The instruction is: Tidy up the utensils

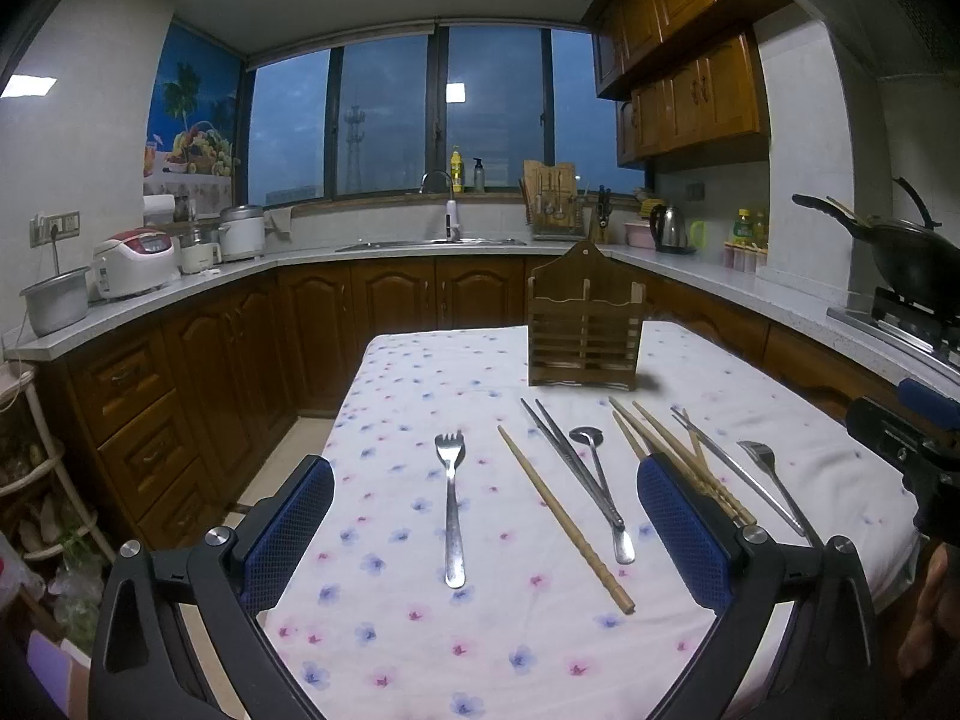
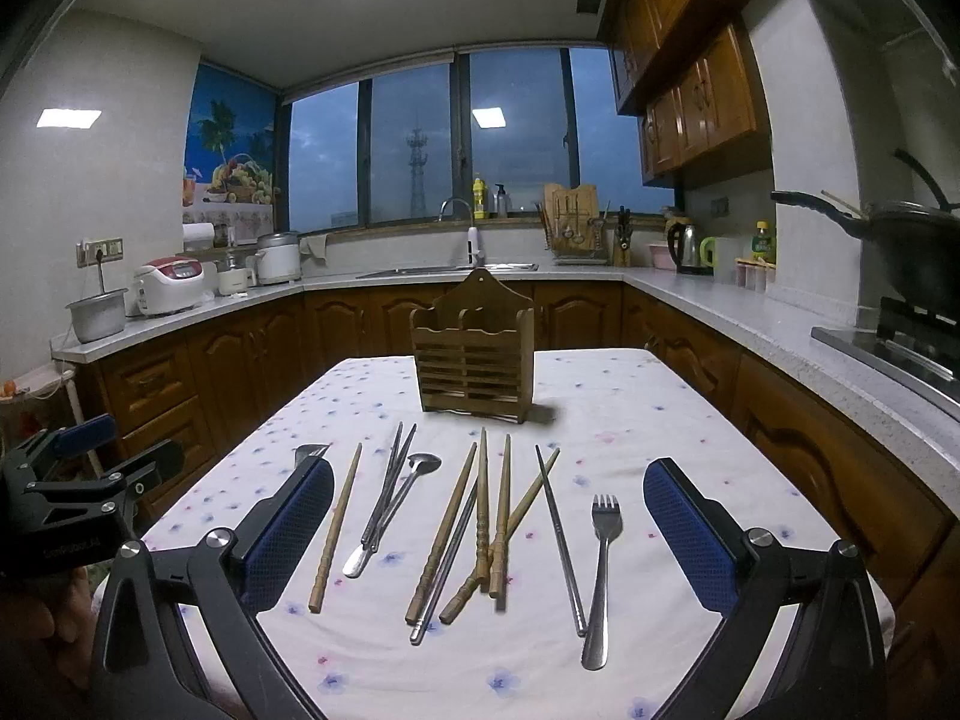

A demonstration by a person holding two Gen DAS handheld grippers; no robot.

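A wooden utensil holder [image 1: 585, 324] [image 2: 473, 354] stands upright at the far middle of the flowered tablecloth [image 1: 420, 630]. In front of it lie loose utensils: a steel fork [image 1: 451, 507], a single wooden chopstick [image 1: 564, 525], a small spoon with metal chopsticks [image 1: 594, 480], a bunch of wooden chopsticks [image 2: 486, 528], a metal chopstick and a second fork [image 2: 600, 570]. My left gripper [image 1: 486, 528] is open and empty above the near table, over the first fork. My right gripper [image 2: 489, 534] is open and empty above the chopstick bunch.
Kitchen counters with wooden cabinets wrap around the table. A rice cooker [image 1: 135, 261] and pot stand on the left counter, a sink [image 1: 432, 243] at the back, a kettle [image 1: 669, 228] and a wok on the stove [image 1: 900, 252] to the right.
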